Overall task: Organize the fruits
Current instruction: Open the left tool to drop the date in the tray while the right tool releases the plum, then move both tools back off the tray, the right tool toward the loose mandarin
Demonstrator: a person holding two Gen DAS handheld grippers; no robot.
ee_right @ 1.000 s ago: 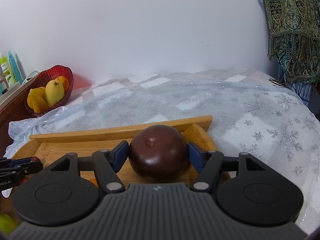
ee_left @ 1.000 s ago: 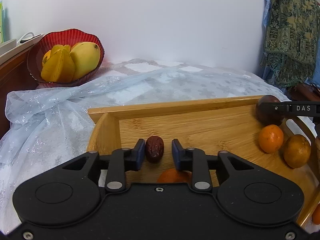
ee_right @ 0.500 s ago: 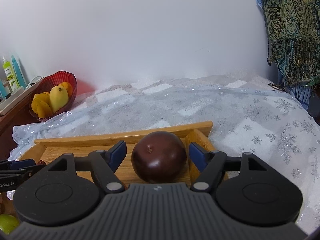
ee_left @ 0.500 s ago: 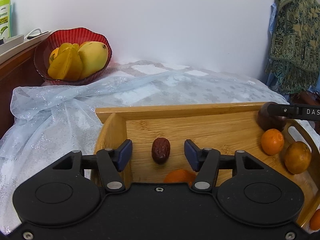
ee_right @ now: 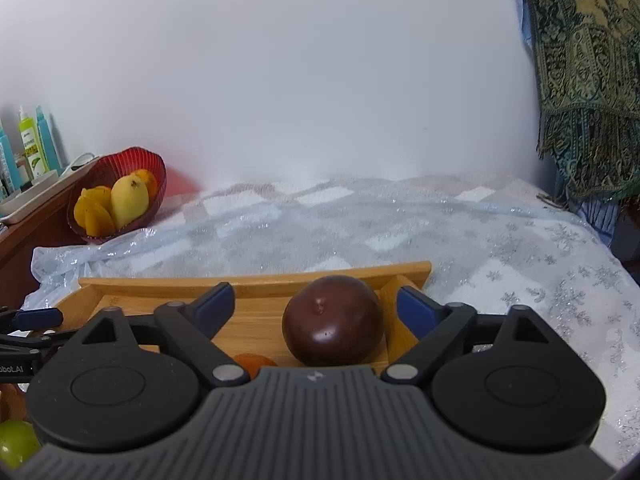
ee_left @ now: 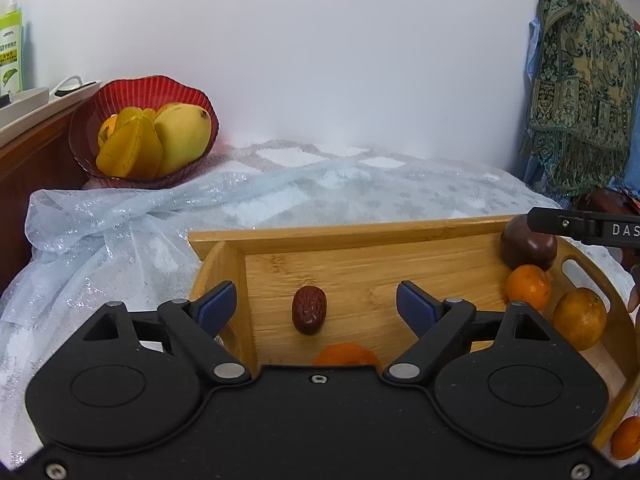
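A wooden tray lies on the cloth-covered table. A small dark red date rests on its floor, between and just past my open left gripper. A dark purple round fruit sits in the tray's far right corner, loose between the fingers of my open right gripper; it also shows in the left wrist view. Several oranges lie at the tray's right side, and one orange sits just under my left gripper.
A red glass bowl with a mango and yellow fruit stands at the back left by a wooden shelf with bottles. A patterned scarf hangs at the right. A green fruit shows at the lower left.
Both grippers opened wide and drew back and up. The left let go of the date and the right let go of the purple fruit; both fruits now rest in the tray.
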